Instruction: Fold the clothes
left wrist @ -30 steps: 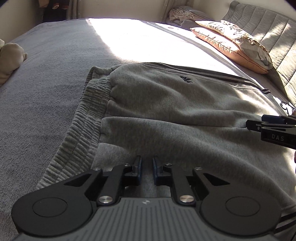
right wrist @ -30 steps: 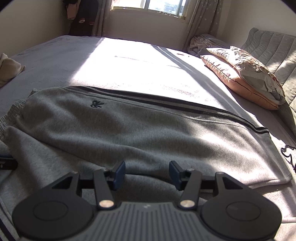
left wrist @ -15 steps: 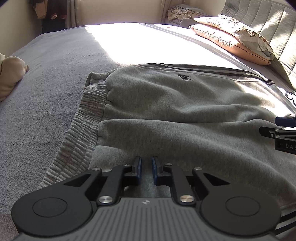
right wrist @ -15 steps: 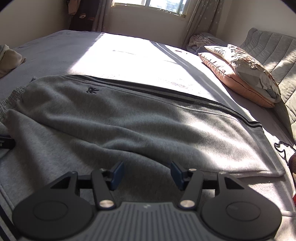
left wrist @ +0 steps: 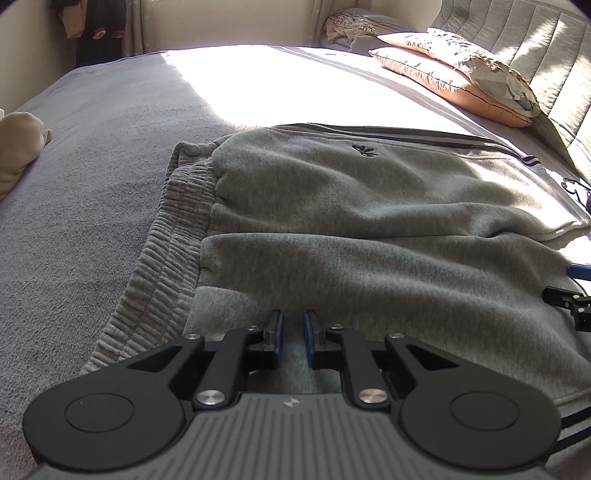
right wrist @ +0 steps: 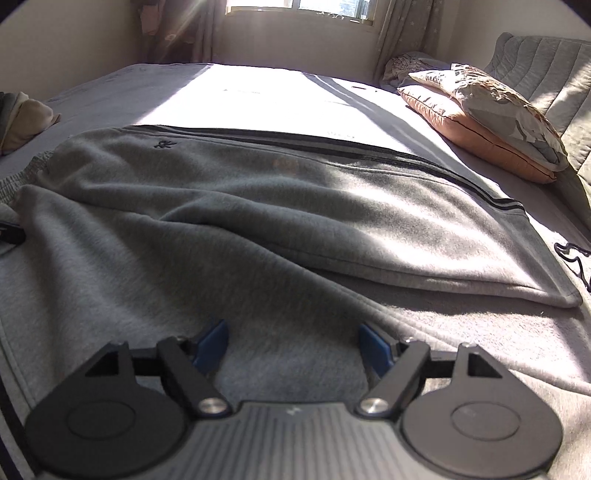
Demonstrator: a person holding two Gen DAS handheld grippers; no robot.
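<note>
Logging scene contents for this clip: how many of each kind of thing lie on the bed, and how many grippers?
Grey sweatpants: 1
Pillows: 2, orange pillow under patterned pillow
Beige garment at the bed's left edge: 1
Black cord at the right edge: 1
Grippers: 2, left gripper, right gripper
Total: 7

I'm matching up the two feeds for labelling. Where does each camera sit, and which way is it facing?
Left wrist: rides on the left gripper, looking forward and down over the waistband end of the grey sweatpants; its near-closed fingers show, with cloth between them, plus the right gripper's tip at the right edge.
Right wrist: rides on the right gripper, facing the window over the leg hem; its jaws, just opened wider, stand apart above the cloth.
Shared: sweatpants, small logo, orange pillow, bed.
</note>
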